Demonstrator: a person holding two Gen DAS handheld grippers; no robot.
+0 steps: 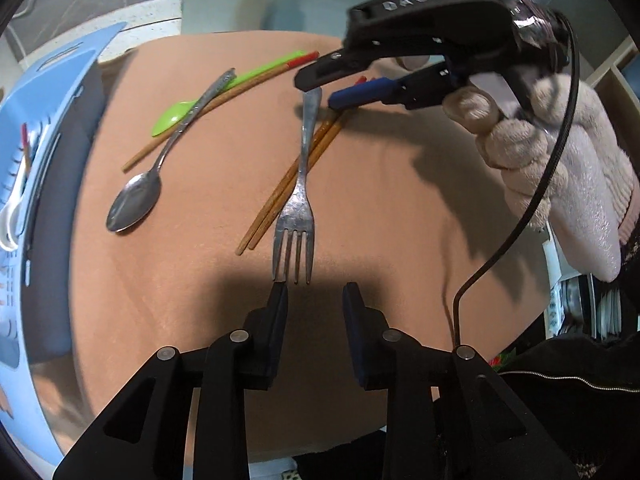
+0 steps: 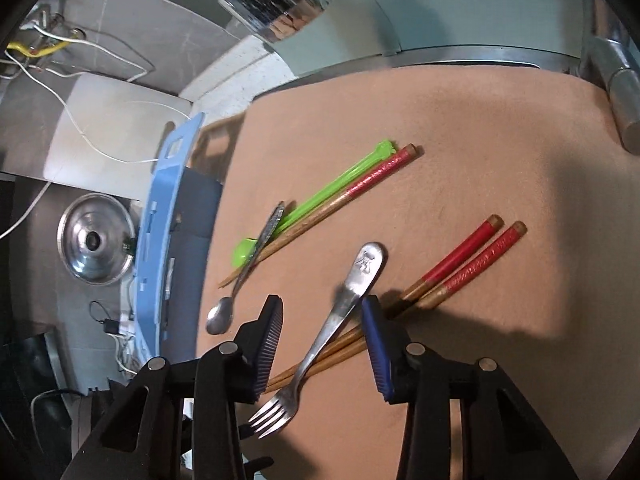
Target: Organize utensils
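left wrist view: left gripper [image 1: 314, 292] jaws partly open, empty, just short of the fork [image 1: 298, 200] tines; fork lies across two chopsticks [image 1: 280, 196] mid desk [image 1: 400, 220]. right wrist view: right gripper [image 2: 322, 312] jaws part open around the fork handle, not pinching it.

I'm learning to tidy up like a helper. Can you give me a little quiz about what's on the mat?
1. True or false: the fork lies across a pair of chopsticks.
2. What colour is the plastic spoon? A) green B) yellow C) purple
3. Which tool has the fork's handle between its open fingers?

Key
1. True.
2. A: green, partly under the metal spoon.
3. The right tool; its fingers are not pressing the handle. The left tool is open just short of the prongs.
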